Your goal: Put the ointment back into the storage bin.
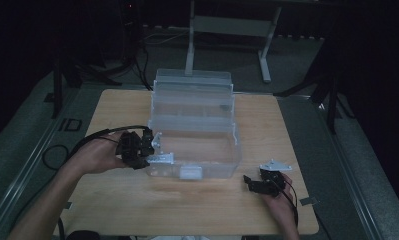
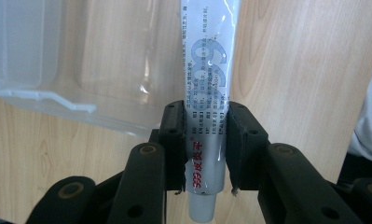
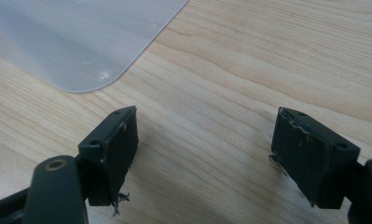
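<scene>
**Ointment tube gripped beside the open box, ready to go in**

The slim silver-white ointment tube with blue and red print (image 2: pixel 206 116) sits clamped across its lower body between the pads of the left gripper (image 2: pixel 205 140), cap end toward the camera, its long end reaching over the wooden table (image 2: pixel 295 70) toward the clear plastic storage box (image 1: pixel 192 150). In the high view the left gripper (image 1: pixel 143 145) hovers just at the box's left wall. This looks like the carrying step; next the tube needs lifting over the rim and lowering into the front compartment before release. That compartment looks empty, as do the raised tiers behind, though the dim light hides detail. The right gripper (image 3: pixel 204 149) rests on the table, jaws spread wide, holding nothing.
</scene>
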`<state>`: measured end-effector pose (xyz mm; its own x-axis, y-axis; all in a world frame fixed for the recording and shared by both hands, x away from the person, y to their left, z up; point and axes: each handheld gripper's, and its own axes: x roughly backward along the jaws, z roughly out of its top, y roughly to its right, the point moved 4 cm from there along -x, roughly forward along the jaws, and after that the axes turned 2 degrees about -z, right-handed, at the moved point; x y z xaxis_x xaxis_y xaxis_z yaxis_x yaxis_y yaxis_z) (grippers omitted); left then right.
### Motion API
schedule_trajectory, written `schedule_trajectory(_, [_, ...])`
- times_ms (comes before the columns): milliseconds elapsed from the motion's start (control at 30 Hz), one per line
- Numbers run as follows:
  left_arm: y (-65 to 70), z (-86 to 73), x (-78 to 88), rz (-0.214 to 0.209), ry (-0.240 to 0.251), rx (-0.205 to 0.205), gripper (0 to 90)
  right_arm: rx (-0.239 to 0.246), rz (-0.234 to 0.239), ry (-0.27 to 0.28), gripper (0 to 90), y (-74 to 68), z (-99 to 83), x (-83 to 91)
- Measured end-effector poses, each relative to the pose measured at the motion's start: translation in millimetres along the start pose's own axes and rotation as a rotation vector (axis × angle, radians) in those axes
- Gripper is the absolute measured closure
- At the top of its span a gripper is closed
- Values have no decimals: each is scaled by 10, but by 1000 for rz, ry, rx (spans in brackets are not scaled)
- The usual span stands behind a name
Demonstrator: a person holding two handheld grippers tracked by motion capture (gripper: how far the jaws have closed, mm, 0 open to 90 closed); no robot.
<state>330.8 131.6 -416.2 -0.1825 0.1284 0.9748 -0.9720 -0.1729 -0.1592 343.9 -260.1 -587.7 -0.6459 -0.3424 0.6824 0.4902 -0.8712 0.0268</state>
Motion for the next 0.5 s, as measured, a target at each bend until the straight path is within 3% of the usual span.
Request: schedule_trajectory(500, [-170, 80, -70, -4, 7, -9, 707, 1, 0, 1, 224, 1, 0, 0])
